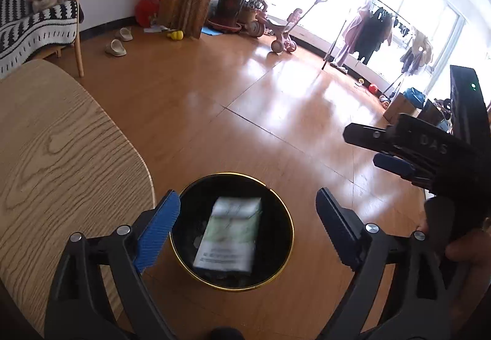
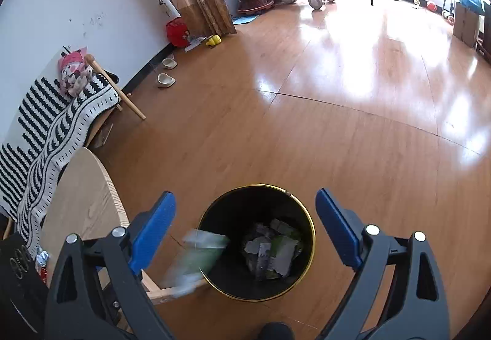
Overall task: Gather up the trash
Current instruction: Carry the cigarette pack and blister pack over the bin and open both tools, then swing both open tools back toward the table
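glossy orange-brown wood floor, sunlit room, pale oak-grain worktop (image 1: 61, 162) at left.

left wrist view: left hand-held gripper (image 1: 248, 217) spread wide, nothing between its blue pads. directly below, round black waste bin with a gold rim (image 1: 277, 201) stands on the floor just beside the worktop edge. blurred green-and-white flat packet (image 1: 230, 235) seen over the bin mouth, apparently in free fall. right hand-held gripper (image 1: 368, 146) enters at right, a hand (image 1: 460, 251) behind it.

right wrist view: right hand-held gripper (image 2: 245, 232) also wide open, empty. same packet (image 2: 196, 257) smeared by motion, overlapping the bin's near-left rim (image 2: 310, 226); crumpled grey and green scraps (image 2: 270, 251) already lie inside.

risks: packet looks off-centre here, so it may clip the rim and slide to the floor by the worktop. a light bin could tip if a gripper knocks it.
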`<state>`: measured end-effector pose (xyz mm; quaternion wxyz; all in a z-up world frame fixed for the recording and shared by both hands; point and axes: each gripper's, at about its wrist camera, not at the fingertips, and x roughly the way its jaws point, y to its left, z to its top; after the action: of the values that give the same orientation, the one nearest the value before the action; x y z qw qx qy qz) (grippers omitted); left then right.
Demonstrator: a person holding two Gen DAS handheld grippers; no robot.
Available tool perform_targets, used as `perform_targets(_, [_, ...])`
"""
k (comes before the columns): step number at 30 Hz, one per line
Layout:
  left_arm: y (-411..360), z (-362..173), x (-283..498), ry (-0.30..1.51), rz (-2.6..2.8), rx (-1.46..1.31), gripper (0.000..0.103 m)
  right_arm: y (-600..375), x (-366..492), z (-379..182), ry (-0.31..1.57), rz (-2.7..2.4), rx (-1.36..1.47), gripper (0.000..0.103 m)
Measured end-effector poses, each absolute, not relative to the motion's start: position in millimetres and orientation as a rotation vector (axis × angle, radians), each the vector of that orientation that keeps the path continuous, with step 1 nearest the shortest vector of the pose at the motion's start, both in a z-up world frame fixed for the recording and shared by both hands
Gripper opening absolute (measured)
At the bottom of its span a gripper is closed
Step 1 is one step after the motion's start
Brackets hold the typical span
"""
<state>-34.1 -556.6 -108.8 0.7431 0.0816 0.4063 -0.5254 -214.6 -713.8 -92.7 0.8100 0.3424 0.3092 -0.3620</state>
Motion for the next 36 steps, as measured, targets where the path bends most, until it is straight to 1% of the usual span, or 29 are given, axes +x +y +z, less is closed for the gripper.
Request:
perform_targets(6, [-537,-99,-19,0.893,-1.115,0.164,0.088,-702,-198,-86,0.675,-0.739,0.712,0.089])
perform_targets(8, [-524,-94,-14,0.892,-1.084,0.168,0.091,-694,-187,-81,0.683,-0.716,0.692,0.089])
perform_targets(13, [-476,-76,3,0.871,-1.002,0.190,0.094,-658,-147,-65,0.719,-0.630,0.610,0.091])
perform_targets(17, [-416,-63,34,0.852,-0.856,0.207,0.095,-610,-100,-53,0.750,-0.544,0.531,0.091])
perform_targets(20, [-362,-54,61,0.849,-0.757,0.169,0.095,-574,-64,-46,0.764,-0.482,0.489,0.091])
perform_targets(26, [-248,-43,111,0.796,-0.548,0.162,0.095,-469,23,-36,0.803,-0.299,0.397,0.091])
perform_targets(31, [-157,-47,142,0.755,-0.377,0.195,0.095,-377,81,-36,0.840,-0.129,0.304,0.091])
perform_targets(33, [-120,-56,155,0.781,-0.327,0.181,0.095,-346,97,-38,0.853,-0.068,0.267,0.091])
perform_targets(36, [-89,-65,169,0.802,-0.299,0.157,0.095,-315,116,-44,0.875,-0.020,0.223,0.091])
